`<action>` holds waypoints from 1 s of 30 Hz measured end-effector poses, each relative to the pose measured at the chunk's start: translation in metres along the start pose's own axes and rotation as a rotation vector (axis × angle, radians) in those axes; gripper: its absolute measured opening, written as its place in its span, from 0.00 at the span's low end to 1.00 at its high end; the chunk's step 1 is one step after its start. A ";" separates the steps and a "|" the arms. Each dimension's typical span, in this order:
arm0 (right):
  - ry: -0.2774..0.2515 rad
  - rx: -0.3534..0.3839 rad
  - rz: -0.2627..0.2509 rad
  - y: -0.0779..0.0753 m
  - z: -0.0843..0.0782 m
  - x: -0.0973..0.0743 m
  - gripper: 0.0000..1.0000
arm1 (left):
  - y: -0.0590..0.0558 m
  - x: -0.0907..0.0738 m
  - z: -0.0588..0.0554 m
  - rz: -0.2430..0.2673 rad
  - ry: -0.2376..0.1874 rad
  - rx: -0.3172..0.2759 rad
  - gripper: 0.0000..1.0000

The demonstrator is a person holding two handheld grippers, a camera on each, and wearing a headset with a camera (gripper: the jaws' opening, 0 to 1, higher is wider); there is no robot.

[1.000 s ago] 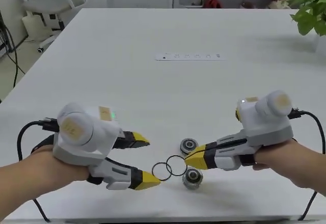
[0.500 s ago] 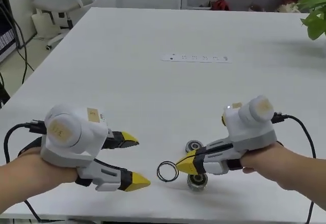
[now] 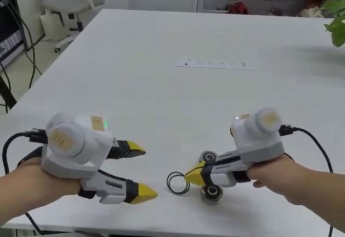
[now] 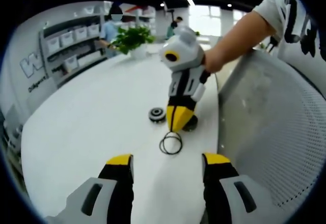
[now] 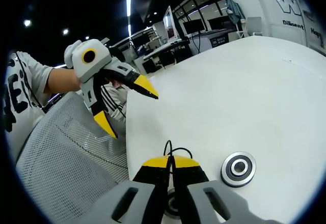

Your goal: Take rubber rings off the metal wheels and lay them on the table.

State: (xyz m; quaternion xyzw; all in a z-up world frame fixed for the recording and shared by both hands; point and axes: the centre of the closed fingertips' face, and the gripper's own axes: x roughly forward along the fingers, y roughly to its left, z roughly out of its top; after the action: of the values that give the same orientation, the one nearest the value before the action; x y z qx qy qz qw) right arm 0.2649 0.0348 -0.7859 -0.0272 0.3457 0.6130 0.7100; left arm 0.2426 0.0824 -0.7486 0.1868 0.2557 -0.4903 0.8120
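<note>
Two thin black rubber rings lie overlapped on the white table. My right gripper is shut, its yellow tips pinching the near edge of one ring. Two bare metal wheels rest beside it, one behind the jaws and one in front. In the right gripper view one wheel lies to the right and the other sits under the jaws. My left gripper is open and empty, a short way left of the rings. The right gripper points down at them.
A white power strip lies mid-table. A plant stands at the far right edge and an office chair beyond the far left corner. The table's near edge runs just below the rings. A cable trails from the right gripper.
The right gripper's shut tips have shifted left with one ring, so the two rings now overlap more. The left gripper stays open. The head camera has moved.
</note>
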 end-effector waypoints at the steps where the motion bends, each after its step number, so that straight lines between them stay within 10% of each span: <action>1: 0.002 0.006 -0.004 -0.001 -0.001 0.001 0.00 | 0.000 0.000 0.000 0.001 -0.001 -0.001 0.55; 30: -0.024 -0.017 -0.086 -0.015 0.006 -0.012 0.09 | 0.008 0.005 0.005 0.012 -0.001 -0.003 0.54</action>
State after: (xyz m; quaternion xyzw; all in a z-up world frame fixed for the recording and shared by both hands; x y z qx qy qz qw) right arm 0.2808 0.0235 -0.7813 -0.0409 0.3303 0.5853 0.7394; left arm 0.2526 0.0800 -0.7468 0.1867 0.2548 -0.4852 0.8154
